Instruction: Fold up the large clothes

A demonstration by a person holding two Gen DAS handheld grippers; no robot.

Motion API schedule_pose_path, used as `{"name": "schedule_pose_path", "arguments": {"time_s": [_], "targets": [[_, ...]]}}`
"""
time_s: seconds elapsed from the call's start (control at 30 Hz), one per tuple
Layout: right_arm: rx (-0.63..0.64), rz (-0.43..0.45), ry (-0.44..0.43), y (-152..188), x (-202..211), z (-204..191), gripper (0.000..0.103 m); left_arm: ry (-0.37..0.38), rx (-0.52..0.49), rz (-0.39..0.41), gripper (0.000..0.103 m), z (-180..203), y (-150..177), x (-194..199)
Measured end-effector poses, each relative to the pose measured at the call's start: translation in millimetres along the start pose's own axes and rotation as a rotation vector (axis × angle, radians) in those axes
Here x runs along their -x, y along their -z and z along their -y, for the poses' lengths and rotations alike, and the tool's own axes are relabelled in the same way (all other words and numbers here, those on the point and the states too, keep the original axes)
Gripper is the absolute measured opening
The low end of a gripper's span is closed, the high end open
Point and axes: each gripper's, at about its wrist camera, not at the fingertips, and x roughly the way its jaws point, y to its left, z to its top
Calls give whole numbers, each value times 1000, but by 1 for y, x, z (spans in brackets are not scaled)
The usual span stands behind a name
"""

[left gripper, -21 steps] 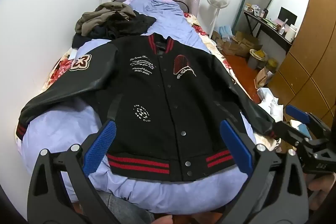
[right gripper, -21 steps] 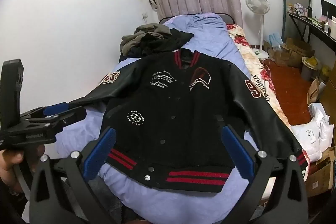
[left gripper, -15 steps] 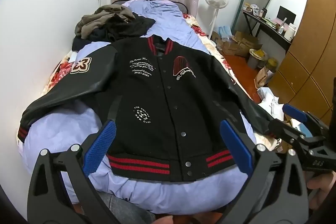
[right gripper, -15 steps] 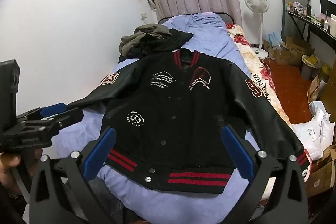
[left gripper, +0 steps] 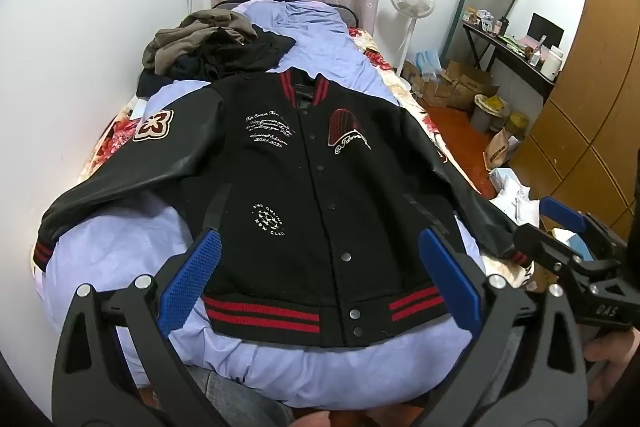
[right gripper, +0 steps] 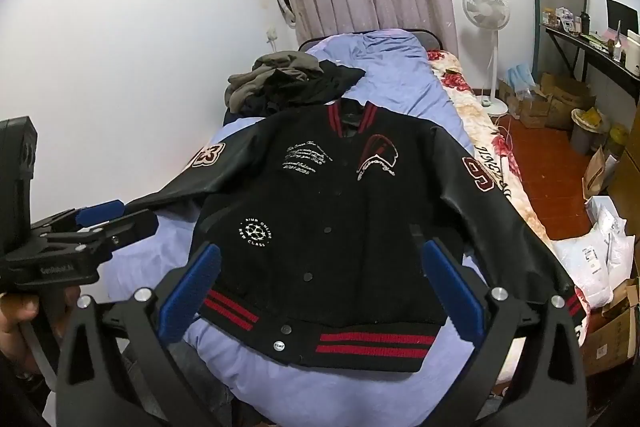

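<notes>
The jacket (left gripper: 316, 195) lay spread flat and buttoned on the bed (left gripper: 328, 39), sleeves out and seemingly no fold made, while the left gripper (left gripper: 320, 279) and right gripper (right gripper: 320, 283) hovered spread apart, holding nothing.

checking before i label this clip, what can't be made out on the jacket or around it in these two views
- Jacket back: hidden in both views; it lies face up on the bed.
- Small white chest script: too small to read in both views.
- Far sleeve cuff: left wrist view, partly behind the right hand-held gripper.
- Clothes pile: item count unclear, garments overlap.
</notes>
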Motion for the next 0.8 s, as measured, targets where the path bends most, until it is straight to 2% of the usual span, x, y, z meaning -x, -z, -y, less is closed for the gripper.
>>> {"name": "schedule_pose_path", "arguments": {"time_s": [0.37,0.47,0.8], "targets": [[-11,-2,3,0,-1,2,99,-1,-5,-10,97,12,-6,2],[-15,-4,3,0,-1,4,99,-1,3,-10,97,-1,1,0],[-26,3,3,4,-2,4,99,-6,3,-16,97,-3,7,-4]]}}
